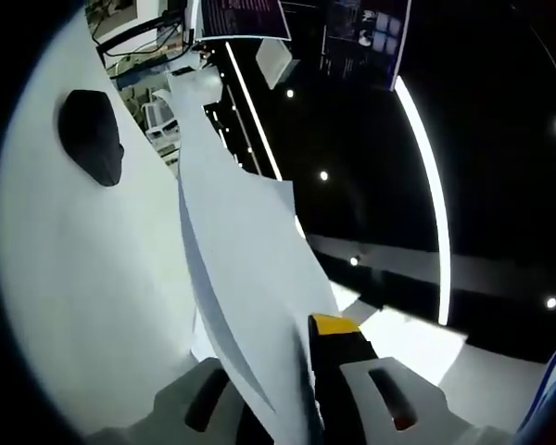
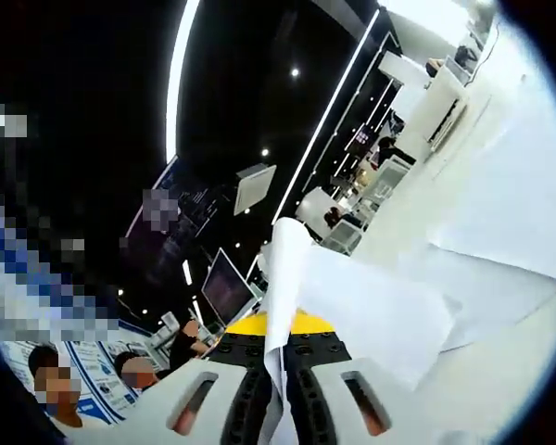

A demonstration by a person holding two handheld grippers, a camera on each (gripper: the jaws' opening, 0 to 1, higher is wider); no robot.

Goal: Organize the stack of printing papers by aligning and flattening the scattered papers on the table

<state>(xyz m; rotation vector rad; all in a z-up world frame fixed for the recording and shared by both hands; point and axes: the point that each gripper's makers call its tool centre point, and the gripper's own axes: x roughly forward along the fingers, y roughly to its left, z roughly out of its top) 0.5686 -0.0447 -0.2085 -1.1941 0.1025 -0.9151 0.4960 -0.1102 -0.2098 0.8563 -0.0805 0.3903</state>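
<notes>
Tools first: we see 2 of them, and each is pressed together on paper. Our left tool [image 1: 292, 408] pinches the near end of a white sheet [image 1: 250, 278] that rises edge-on between its jaws and curls away ahead of it. Our right tool [image 2: 280, 403] likewise clamps a sheet edge [image 2: 287, 278], with the rest of that paper [image 2: 371, 311] billowing off to the right of its jaws.

We judge the main risk to be creasing or tearing: both grips sit on a thin edge, and if it is 1 sheet shared between them, pulling the tools apart or twisting them could rip it. We cannot tell whether it is 1 sheet or 2. A limp sheet could also fold over itself when lowered, leaving it bent rather than flat.

Beyond the right tool more loose papers [image 2: 500, 232] lie overlapping and askew on the white worktop [image 2: 417, 213]. Left of the left tool, a dark object [image 1: 91, 137] rests on that worktop [image 1: 65, 297].
</notes>
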